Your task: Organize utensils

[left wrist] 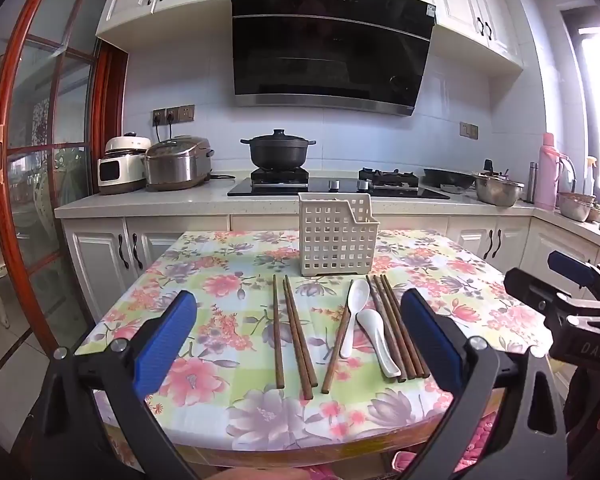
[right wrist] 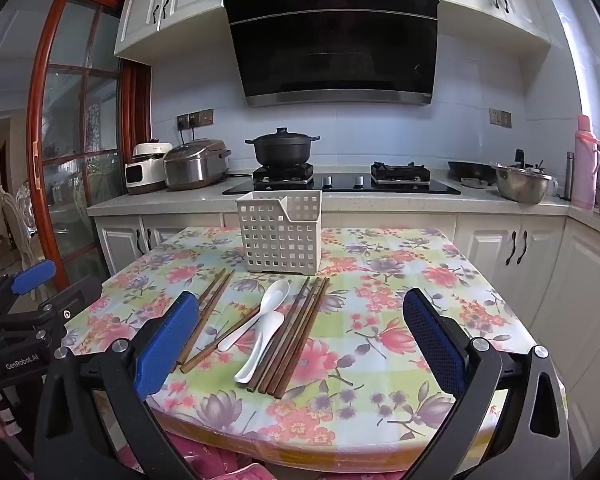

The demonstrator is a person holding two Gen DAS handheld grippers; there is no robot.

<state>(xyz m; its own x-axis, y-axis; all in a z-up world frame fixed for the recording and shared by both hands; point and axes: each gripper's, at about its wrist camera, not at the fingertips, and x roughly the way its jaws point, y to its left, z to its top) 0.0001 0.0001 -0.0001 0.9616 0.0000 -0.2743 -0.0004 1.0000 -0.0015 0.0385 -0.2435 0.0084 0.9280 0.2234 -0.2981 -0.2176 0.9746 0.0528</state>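
A white perforated utensil basket stands upright at the far middle of the floral table. In front of it lie several brown wooden chopsticks and two white ceramic spoons, flat on the cloth. My left gripper is open and empty, held above the near table edge. My right gripper is open and empty too, at the same height; it also shows at the right edge of the left wrist view.
Behind the table runs a kitchen counter with a rice cooker, a black pot on the hob, steel bowls and a pink flask. A wood-framed glass door is at the left.
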